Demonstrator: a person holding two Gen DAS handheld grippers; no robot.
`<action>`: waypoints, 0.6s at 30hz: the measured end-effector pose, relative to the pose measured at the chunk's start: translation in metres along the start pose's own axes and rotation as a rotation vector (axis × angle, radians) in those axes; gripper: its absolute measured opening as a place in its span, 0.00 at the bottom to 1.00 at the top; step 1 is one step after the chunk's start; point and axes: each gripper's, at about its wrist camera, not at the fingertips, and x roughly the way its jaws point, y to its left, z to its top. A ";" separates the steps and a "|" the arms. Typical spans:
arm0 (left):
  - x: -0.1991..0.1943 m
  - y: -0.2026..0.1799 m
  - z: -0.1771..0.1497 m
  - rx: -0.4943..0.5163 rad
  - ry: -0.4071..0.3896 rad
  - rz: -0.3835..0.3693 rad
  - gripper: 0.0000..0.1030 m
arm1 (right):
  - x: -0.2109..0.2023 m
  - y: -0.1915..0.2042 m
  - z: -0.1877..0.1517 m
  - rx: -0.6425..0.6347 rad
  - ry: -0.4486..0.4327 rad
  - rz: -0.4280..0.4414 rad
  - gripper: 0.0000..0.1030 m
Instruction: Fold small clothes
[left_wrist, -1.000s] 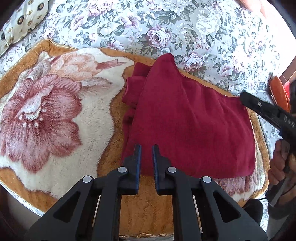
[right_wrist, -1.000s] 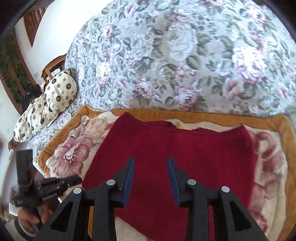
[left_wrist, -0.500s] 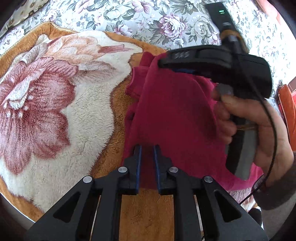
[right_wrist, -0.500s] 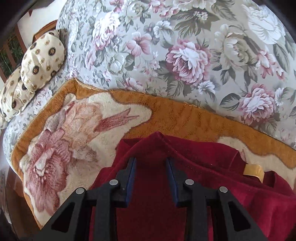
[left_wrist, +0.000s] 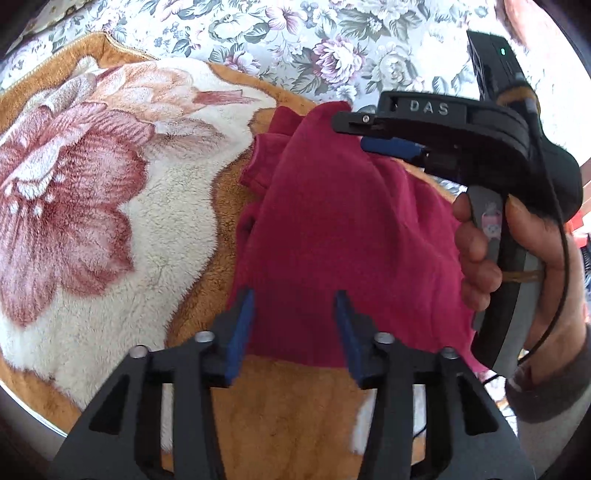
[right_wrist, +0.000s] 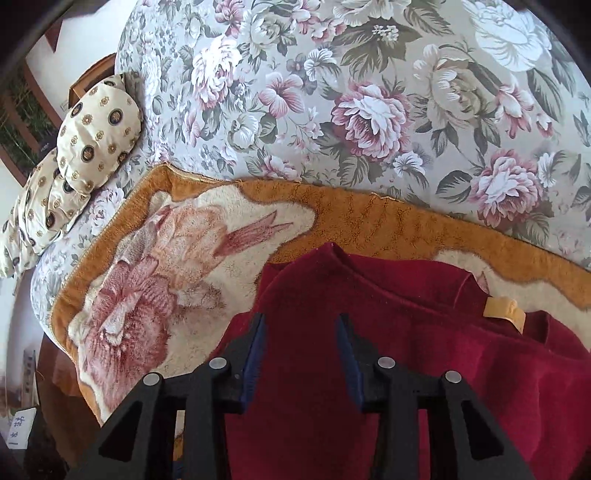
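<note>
Garment (left_wrist: 332, 236) lying soft, limp fleece; grabbing best at hem/edges. L tongs (left_wrist: 295, 328) gaping wide, R tongs (right_wrist: 301, 354) gaping wide too, both holding nothing.

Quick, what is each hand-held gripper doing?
Left hand-held gripper: open, over the red sweater.
Right hand-held gripper: open, holding nothing.

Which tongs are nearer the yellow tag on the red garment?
Right. The right tongs hang open over the red garment, just left of the yellow tag at its far edge. The left tongs are open at the near hem, opposite.
</note>
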 end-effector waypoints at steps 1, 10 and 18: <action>-0.003 0.000 -0.001 -0.008 -0.003 -0.006 0.51 | -0.004 0.000 -0.002 0.001 0.001 0.006 0.39; -0.017 0.014 -0.020 -0.105 -0.030 0.029 0.68 | -0.011 0.011 -0.005 0.013 0.018 -0.001 0.42; -0.006 0.027 -0.018 -0.186 -0.027 -0.003 0.68 | 0.030 0.022 0.014 0.082 0.090 -0.041 0.45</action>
